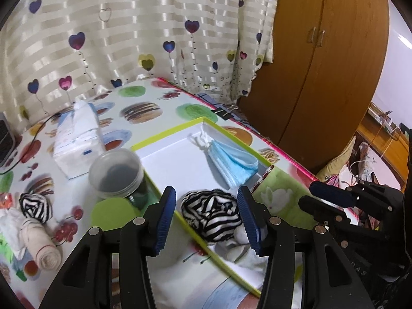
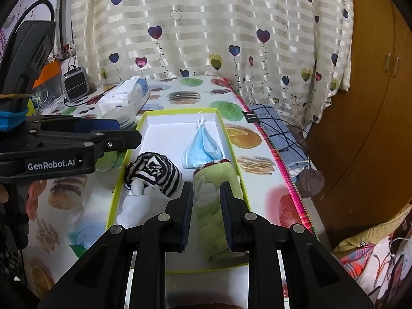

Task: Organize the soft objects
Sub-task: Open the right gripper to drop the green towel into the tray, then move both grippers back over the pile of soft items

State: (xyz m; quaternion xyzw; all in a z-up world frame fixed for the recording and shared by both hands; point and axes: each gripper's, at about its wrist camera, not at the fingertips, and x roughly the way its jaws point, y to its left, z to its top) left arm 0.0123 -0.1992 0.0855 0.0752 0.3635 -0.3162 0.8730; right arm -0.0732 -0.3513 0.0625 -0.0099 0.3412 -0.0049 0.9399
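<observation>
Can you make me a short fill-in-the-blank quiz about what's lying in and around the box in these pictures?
1. The light blue face mask lies inside the shallow white box with the ____ rim.
2. The rolled green towel in the box lies between the open fingers of the ____ gripper.
3. A second black-and-white striped cloth bundle lies ____ the box, on the tablecloth.
4. The clear plastic jar stands beside the white ____ pack.

Missing words: green; right; outside; tissue

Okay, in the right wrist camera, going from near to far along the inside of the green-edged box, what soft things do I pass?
Green towel lying between the open right gripper fingers → striped cloth bundle → blue face mask nearest the far wall of the box.
</observation>
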